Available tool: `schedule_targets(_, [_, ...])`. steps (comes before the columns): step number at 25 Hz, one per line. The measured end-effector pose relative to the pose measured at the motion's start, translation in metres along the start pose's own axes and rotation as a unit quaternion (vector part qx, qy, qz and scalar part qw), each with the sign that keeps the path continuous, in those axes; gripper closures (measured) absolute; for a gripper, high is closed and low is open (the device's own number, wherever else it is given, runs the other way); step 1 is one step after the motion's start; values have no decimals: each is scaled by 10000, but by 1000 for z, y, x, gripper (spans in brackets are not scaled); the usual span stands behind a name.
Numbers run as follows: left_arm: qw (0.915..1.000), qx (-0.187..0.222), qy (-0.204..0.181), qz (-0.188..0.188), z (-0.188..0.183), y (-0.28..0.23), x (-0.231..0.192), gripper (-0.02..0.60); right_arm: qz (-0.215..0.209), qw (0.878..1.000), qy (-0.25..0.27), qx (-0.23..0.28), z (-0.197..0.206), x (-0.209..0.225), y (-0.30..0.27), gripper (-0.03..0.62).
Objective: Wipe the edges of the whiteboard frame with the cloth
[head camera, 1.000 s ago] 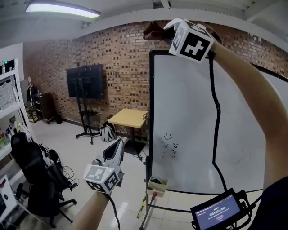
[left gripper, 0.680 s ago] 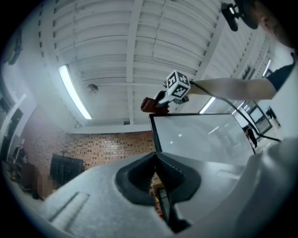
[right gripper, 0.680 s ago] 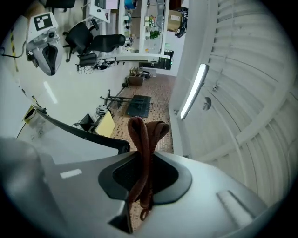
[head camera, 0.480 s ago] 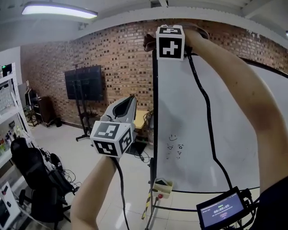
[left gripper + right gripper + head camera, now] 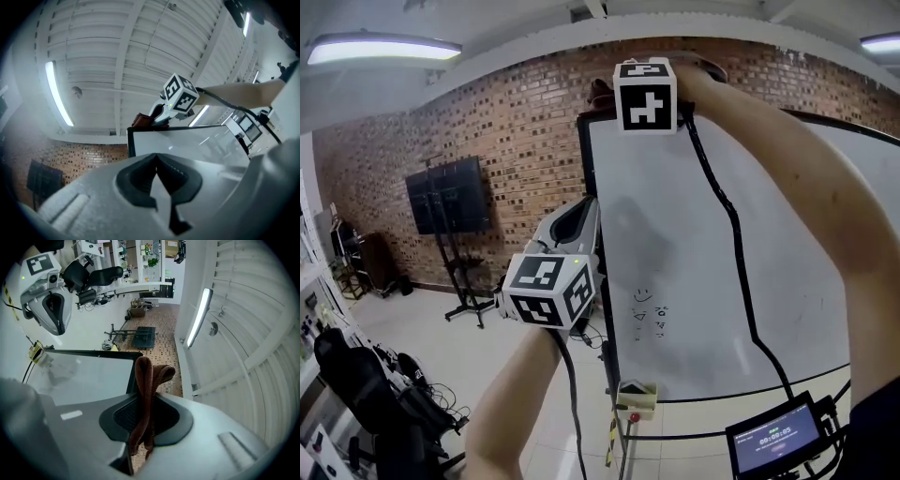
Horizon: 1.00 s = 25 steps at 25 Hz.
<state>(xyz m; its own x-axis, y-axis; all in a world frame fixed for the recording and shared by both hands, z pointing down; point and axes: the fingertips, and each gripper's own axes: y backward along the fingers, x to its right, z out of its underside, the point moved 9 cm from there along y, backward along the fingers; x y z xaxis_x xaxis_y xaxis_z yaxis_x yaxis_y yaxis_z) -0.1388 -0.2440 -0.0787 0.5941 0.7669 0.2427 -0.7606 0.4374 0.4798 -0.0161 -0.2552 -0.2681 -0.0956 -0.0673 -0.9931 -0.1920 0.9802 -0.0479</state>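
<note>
The whiteboard (image 5: 741, 244) stands on the right, white with a thin black frame (image 5: 584, 178). My right gripper (image 5: 605, 94) reaches up to the board's top left corner, shut on a folded brown cloth (image 5: 598, 91). In the right gripper view the cloth (image 5: 147, 380) sticks up between the jaws, right at the frame's corner (image 5: 133, 355). My left gripper (image 5: 584, 216) is raised beside the frame's left edge, shut and holding nothing. The left gripper view looks up at the frame (image 5: 130, 143), the cloth (image 5: 141, 121) and the right gripper (image 5: 157, 115).
A brick wall runs behind the board. A dark screen on a wheeled stand (image 5: 445, 202) is at the left, and black office chairs (image 5: 366, 389) are lower left. A small yellow box (image 5: 636, 398) hangs at the board's lower left, with a small display (image 5: 778, 439) at bottom right.
My left gripper has risen from low down to beside the board's left edge. The right gripper with the cloth has slid left along the top edge to the corner.
</note>
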Motion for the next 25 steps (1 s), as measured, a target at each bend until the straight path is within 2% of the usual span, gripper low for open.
schedule_targets(9, [9990, 61, 191, 394, 4, -25, 28, 577, -108, 9994, -149, -276, 47, -3, 22, 536])
schedule_targets(15, [9979, -6, 277, 586, 1, -43, 66, 577, -181, 9988, -257, -371, 92, -3, 38, 536])
schedule_targets(21, [9975, -114, 296, 624, 0, -49, 87, 577, -197, 9981, -420, -400, 124, -5, 55, 536])
schedule_targets(25, [9974, -172, 308, 632, -22, -74, 118, 577, -223, 9979, -459, -395, 166, 12, 74, 536])
